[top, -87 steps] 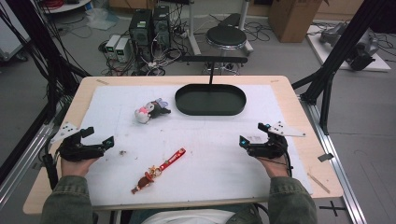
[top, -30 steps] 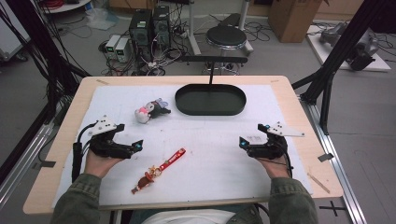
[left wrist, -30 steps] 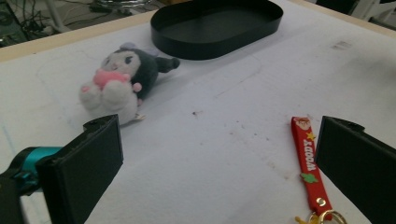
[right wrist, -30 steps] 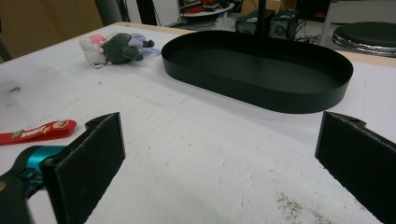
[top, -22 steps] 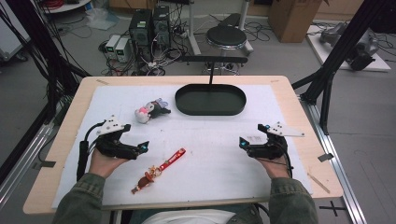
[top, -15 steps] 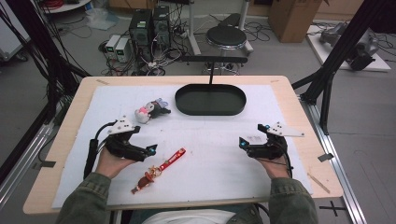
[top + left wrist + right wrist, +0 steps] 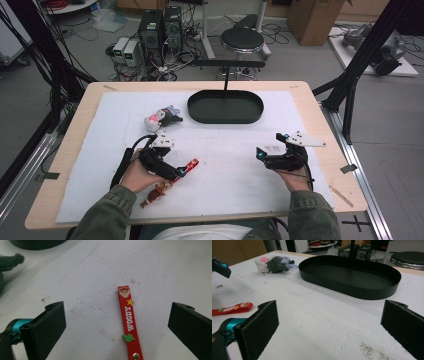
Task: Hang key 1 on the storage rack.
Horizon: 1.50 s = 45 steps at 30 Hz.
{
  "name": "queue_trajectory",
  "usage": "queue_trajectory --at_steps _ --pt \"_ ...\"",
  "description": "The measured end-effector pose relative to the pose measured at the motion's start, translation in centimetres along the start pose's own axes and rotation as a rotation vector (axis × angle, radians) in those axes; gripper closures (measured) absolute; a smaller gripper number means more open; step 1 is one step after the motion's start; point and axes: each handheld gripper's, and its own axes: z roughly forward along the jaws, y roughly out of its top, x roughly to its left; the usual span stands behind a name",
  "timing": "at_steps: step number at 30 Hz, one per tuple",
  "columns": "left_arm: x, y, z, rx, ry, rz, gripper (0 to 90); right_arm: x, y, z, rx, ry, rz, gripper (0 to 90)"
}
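Strap, red, thin and likely limp and light, lies flat on the white mat at 6 o'clock from the tray, between the left gripper's spread jaws, best pinched across its narrow width.

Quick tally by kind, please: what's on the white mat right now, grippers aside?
Red strap keychain, printed WOODY, with a small figure on its end: 1
Plush toy: 1
Black oval tray: 1
Total: 3
The left gripper is open with the strap between its jaws, and the right gripper is open too.
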Motion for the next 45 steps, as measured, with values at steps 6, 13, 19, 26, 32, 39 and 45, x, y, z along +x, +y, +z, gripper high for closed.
queue_trajectory --at_steps 6,13,19,26,32,39,45 --pt "-0.7 0.3 1.5 0.040 -0.020 0.023 5.8 0.0 0.0 0.0 0.001 0.002 0.005 0.5" --pt "-1.5 0.6 3.1 0.142 -0.022 0.060 7.1 0.0 0.0 0.0 0.001 0.005 -0.005 0.5" --pt "-1.9 0.7 4.2 0.215 -0.046 0.074 9.3 0.0 0.0 0.2 0.010 0.007 -0.005 0.5" --pt "-2.0 0.9 4.6 0.218 -0.021 0.072 15.8 0.1 -0.1 0.2 0.015 0.010 -0.005 0.5" --pt "-2.0 1.1 4.4 0.173 0.017 0.054 31.7 0.1 -0.1 0.2 0.016 0.012 -0.006 0.5" --pt "-2.4 1.0 4.8 0.200 0.064 0.070 50.2 0.1 -0.1 0.2 0.017 0.014 -0.006 0.5" --pt "-2.4 0.9 4.7 0.200 0.021 0.079 71.9 0.0 -0.1 0.3 0.016 0.015 -0.014 0.5"
